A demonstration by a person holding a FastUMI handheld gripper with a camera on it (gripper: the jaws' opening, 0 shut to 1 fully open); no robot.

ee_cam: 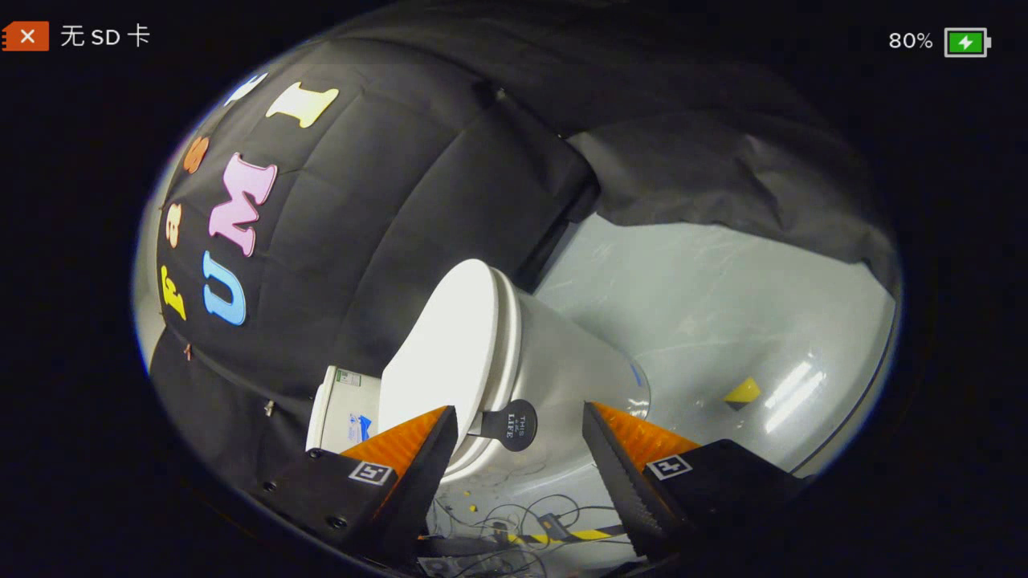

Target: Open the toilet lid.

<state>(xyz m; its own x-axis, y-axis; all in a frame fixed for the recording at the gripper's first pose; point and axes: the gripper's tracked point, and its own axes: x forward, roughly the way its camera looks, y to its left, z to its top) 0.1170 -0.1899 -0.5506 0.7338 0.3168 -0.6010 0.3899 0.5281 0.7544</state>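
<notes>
The black cloth wall (pixel 385 201) covers the upper left of the frame, and the pale glossy floor (pixel 723 305) spreads to the right. The white toilet (pixel 562 361) sits at centre, appearing tipped in this view. Its lid (pixel 446 353) is down on the seat, long axis running from lower left to upper right, with a round black handle tab (pixel 514 424) at its rim. The cistern (pixel 341 409) lies lower left. The gripper (pixel 520 421) is spread wide, released, with the tab between its fingers. A yellow marker (pixel 743 392) lies on the floor to the right, and cables (pixel 514 522) lie at bottom centre.
</notes>
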